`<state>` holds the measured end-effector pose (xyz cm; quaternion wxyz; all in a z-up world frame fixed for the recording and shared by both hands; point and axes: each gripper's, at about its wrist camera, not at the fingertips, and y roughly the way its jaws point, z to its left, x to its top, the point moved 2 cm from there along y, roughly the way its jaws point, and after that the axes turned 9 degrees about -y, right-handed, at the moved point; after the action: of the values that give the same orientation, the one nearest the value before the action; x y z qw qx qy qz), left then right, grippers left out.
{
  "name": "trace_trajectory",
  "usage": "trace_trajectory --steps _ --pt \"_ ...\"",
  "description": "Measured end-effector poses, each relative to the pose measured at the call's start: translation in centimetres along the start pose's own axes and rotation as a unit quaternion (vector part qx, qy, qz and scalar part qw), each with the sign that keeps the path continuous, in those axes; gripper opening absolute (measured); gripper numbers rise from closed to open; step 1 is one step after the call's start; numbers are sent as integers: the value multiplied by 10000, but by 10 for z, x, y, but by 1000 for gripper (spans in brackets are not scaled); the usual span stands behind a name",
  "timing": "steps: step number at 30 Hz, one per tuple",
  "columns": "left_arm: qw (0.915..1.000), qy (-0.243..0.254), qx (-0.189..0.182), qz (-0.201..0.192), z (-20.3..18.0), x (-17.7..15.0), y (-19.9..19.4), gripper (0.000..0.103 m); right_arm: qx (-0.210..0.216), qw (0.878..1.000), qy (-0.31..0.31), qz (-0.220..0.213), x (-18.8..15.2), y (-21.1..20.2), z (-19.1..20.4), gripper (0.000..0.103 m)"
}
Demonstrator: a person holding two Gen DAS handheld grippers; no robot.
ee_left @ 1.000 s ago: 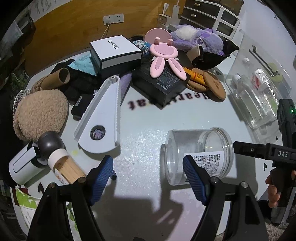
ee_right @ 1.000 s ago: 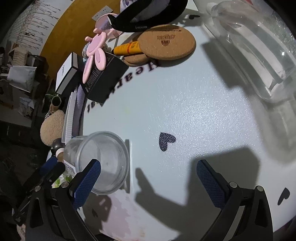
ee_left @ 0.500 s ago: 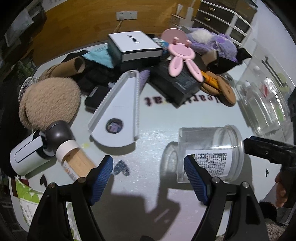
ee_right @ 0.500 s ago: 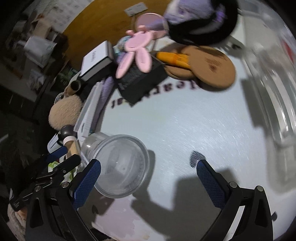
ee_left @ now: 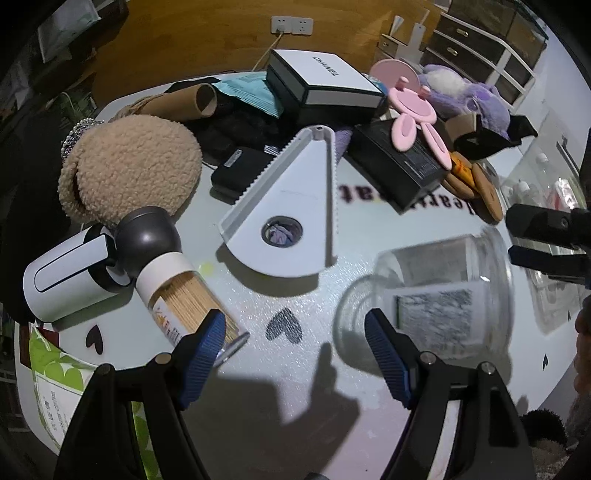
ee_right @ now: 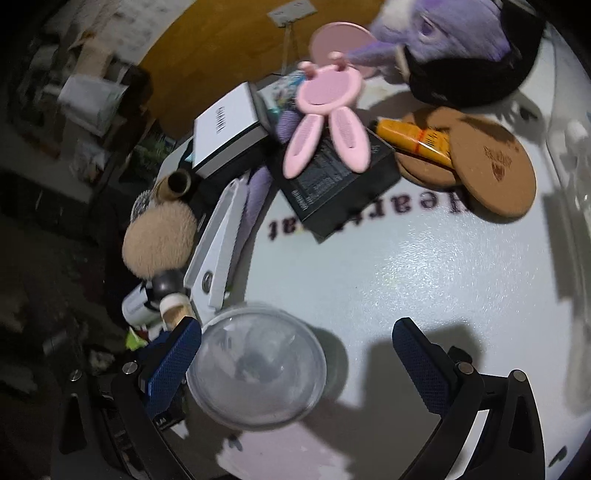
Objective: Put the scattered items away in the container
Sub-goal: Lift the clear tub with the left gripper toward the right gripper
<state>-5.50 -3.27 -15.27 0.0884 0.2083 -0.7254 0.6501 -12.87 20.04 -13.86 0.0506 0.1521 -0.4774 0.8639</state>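
Jar (ee_left: 436,295), clear plastic with a printed label, lies on its side on the white table (ee_left: 369,229) in the left wrist view, at about 4 o'clock from frame centre, its mouth turned toward the right edge. Left gripper (ee_left: 295,350) hangs at 6 o'clock with jaws apart and nothing between the pads; its right pad overlaps the jar's near wall in the frame, contact cannot be told. A bottle of toothpicks (ee_left: 184,295) with a grey cap lies at 8 o'clock, its clear end just beside the left pad. White fan-shaped tray (ee_left: 291,206) sits at centre. Beige fuzzy pad (ee_left: 136,173) at 10 o'clock, black-and-white box (ee_left: 325,81) at 12 o'clock, pink rabbit-shaped comb (ee_left: 410,114) at 1 o'clock resting on a black box (ee_left: 402,170). Clear container (ee_left: 546,192) at 3 o'clock, partly hidden by the dark body of the other gripper.

Right wrist view: right gripper (ee_right: 295,362) at 6 o'clock, jaws wide apart, released. The jar (ee_right: 255,369) shows mouth-on between the pads, close against the left pad and apart from the right one; whether the left pad touches it cannot be told. Cork coasters (ee_right: 487,166) lie at 2 o'clock with an orange tube (ee_right: 413,140) on them. Purple plush toy (ee_right: 461,33) at 1 o'clock, blurred.
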Motion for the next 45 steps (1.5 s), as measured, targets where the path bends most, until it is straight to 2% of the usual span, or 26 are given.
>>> trace_trajectory --steps 5,9,12,16,20,23,28,34,38,45 --pt "10000 -21 -36 56 1 4 5 78 -13 9991 -166 386 -1 22 11 103" --pt "9997 -75 -218 -112 -3 6 -9 78 -103 9986 -434 298 1 24 26 103" --pt "9984 -65 -557 -112 -12 4 -18 78 -80 9996 -203 171 2 17 15 103" --pt "9958 190 -892 -71 -33 -2 -26 78 1 9992 349 170 -5 7 -13 103" --pt "9944 510 -922 -7 -51 -5 -25 78 -51 9983 561 177 -17 -4 -29 103" --pt "9940 730 -803 123 -56 -10 -18 78 -82 9975 637 303 -28 -11 -39 103" --pt "9943 706 -794 131 -51 -14 -18 80 -375 9973 377 502 -42 -19 -42 103" --pt "9939 691 -862 70 -48 -21 -20 80 -1031 9914 -81 803 -56 -20 -42 103" --pt "9952 680 -704 -64 -43 -22 -23 80 -1040 9908 -450 735 -57 -21 -24 103" --pt "9990 336 -275 -59 -5 -33 -20 78 -871 9821 -1512 706 -57 -13 31 103"
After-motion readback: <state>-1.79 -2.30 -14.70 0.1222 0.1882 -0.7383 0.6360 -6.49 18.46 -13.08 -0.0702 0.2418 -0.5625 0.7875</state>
